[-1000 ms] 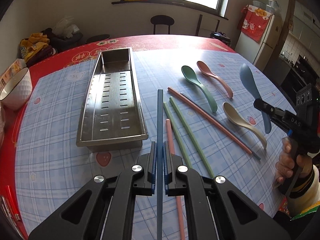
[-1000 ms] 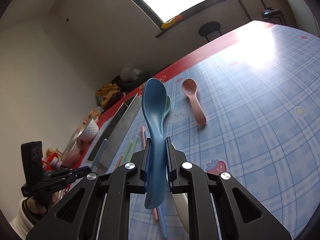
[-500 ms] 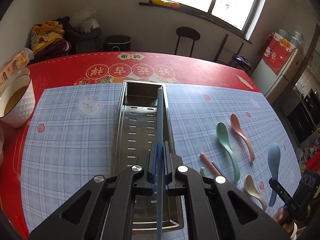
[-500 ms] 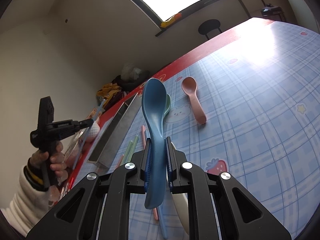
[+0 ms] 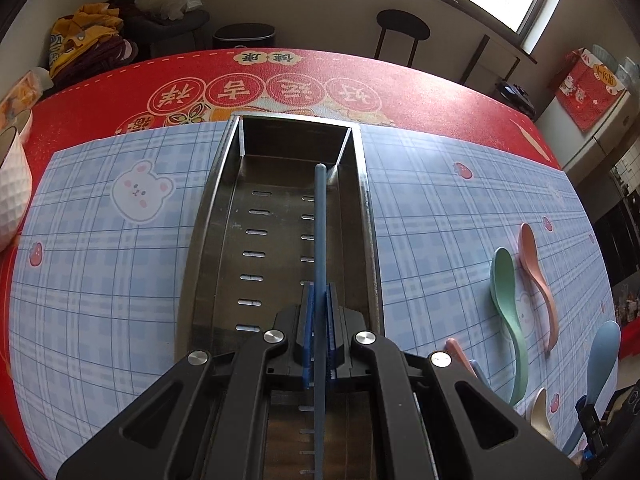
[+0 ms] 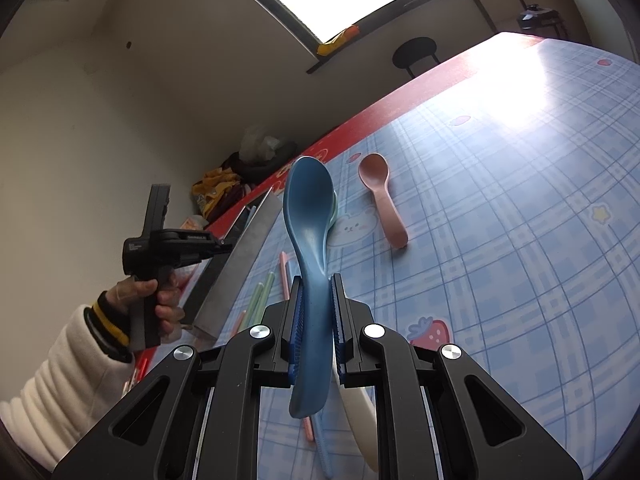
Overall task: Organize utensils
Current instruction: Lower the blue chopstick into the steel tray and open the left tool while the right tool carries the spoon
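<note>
My left gripper [image 5: 319, 312] is shut on a blue chopstick [image 5: 320, 232] and holds it lengthwise over the steel slotted tray [image 5: 208, 216], its tip near the tray's far end. My right gripper [image 6: 316, 300] is shut on a blue spoon [image 6: 310, 216], bowl pointing up, held above the table. The blue spoon also shows in the left wrist view [image 5: 602, 360] at the right edge. On the table lie a green spoon [image 5: 506, 304], a pink spoon [image 5: 538, 276], a cream spoon [image 5: 540, 412] and several chopsticks [image 6: 262, 292].
A white bowl [image 5: 12, 192] stands at the left table edge. A red cloth with a blue checked mat [image 5: 100, 240] covers the table. A stool [image 5: 402, 32] and clutter stand beyond the far edge. The left hand and gripper [image 6: 160, 248] show beside the tray [image 6: 236, 268].
My left gripper has carried the blue chopstick from over the other chopsticks leftward to over the tray and lowered it along it. My right gripper has stayed still with the blue spoon.
</note>
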The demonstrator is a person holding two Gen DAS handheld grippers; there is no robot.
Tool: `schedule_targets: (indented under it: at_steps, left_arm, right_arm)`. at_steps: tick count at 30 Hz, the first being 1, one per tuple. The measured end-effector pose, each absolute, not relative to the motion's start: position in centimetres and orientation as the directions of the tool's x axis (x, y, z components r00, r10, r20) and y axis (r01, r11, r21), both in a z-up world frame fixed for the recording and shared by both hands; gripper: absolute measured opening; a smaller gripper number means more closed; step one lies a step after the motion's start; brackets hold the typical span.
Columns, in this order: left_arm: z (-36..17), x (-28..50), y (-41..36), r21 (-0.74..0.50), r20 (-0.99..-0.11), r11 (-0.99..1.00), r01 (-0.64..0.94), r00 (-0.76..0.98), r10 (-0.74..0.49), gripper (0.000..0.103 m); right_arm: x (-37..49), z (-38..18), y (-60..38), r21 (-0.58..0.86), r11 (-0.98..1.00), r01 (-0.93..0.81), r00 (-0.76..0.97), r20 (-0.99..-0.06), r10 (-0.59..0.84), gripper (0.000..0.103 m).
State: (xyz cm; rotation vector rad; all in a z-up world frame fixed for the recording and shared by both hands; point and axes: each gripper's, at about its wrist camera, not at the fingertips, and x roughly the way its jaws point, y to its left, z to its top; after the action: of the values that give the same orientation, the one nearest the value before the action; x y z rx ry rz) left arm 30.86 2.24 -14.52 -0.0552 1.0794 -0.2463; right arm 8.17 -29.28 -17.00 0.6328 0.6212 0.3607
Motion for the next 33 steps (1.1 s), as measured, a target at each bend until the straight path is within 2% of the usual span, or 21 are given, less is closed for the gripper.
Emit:
schedule_targets:
  at_steps: [4, 5, 6, 7, 8, 10, 13, 14, 15, 18, 27, 33]
  left_arm:
    - [-14.2, 30.5, 1.8, -0.129, -0.854, 0.971, 0.202, 0.474, -0.213, 0.007]
    - [-13.8, 30.2, 1.9, -0.132, -0.844, 0.968, 0.215, 0.489, -0.223, 0.011]
    - [-13.4, 29.9, 1.9, -0.134, -0.834, 0.964, 0.228, 0.5, -0.234, 0.02]
    - [-12.9, 29.4, 1.9, -0.12, -0.825, 0.965, 0.235, 0.517, -0.229, 0.023]
    - [-12.3, 28.8, 2.0, -0.1, -0.812, 0.965, 0.242, 0.541, -0.22, 0.035]
    - [-11.3, 27.4, 2.3, -0.069, -0.781, 0.963, 0.262, 0.586, -0.215, 0.051]
    - [-10.4, 24.5, 2.7, -0.016, -0.738, 0.957, 0.291, 0.643, -0.208, 0.069]
    - [-10.2, 23.5, 2.9, 0.011, -0.725, 0.956, 0.293, 0.661, -0.194, 0.082]
    - [-10.2, 22.2, 3.2, 0.04, -0.705, 0.956, 0.291, 0.686, -0.179, 0.088]
    - [-10.4, 18.9, 4.2, 0.096, -0.647, 0.959, 0.266, 0.749, -0.143, 0.096]
    - [-11.6, 14.9, 7.6, 0.081, -0.577, 0.977, 0.196, 0.809, -0.115, 0.097]
    - [-11.7, 14.2, 9.4, -0.019, -0.515, 0.97, 0.244, 0.829, -0.219, 0.097]
  right_arm:
    - [8.1, -16.9, -29.2, 0.644, 0.755, -0.121, 0.765, -0.425, 0.484, 0.013]
    - [8.0, -16.9, -29.3, 0.644, 0.756, -0.119, 0.764, -0.426, 0.484, 0.013]
    - [8.0, -16.9, -29.2, 0.643, 0.757, -0.118, 0.763, -0.429, 0.483, 0.013]
    - [8.0, -16.9, -29.2, 0.641, 0.759, -0.117, 0.762, -0.432, 0.482, 0.013]
    - [8.0, -16.9, -29.1, 0.639, 0.761, -0.115, 0.762, -0.434, 0.48, 0.013]
    - [8.0, -16.8, -29.0, 0.635, 0.764, -0.114, 0.763, -0.436, 0.477, 0.013]
    - [8.0, -16.7, -28.8, 0.632, 0.767, -0.107, 0.764, -0.441, 0.47, 0.013]
    - [8.1, -16.7, -28.7, 0.629, 0.77, -0.104, 0.764, -0.445, 0.467, 0.013]
    - [8.1, -16.6, -28.6, 0.626, 0.773, -0.103, 0.764, -0.449, 0.464, 0.013]
    - [8.3, -16.5, -28.1, 0.61, 0.786, -0.101, 0.76, -0.462, 0.457, 0.013]
    - [9.1, -16.1, -26.2, 0.538, 0.84, -0.068, 0.744, -0.534, 0.402, 0.013]
    - [9.4, -15.2, -25.4, 0.465, 0.885, -0.031, 0.73, -0.594, 0.338, 0.013]
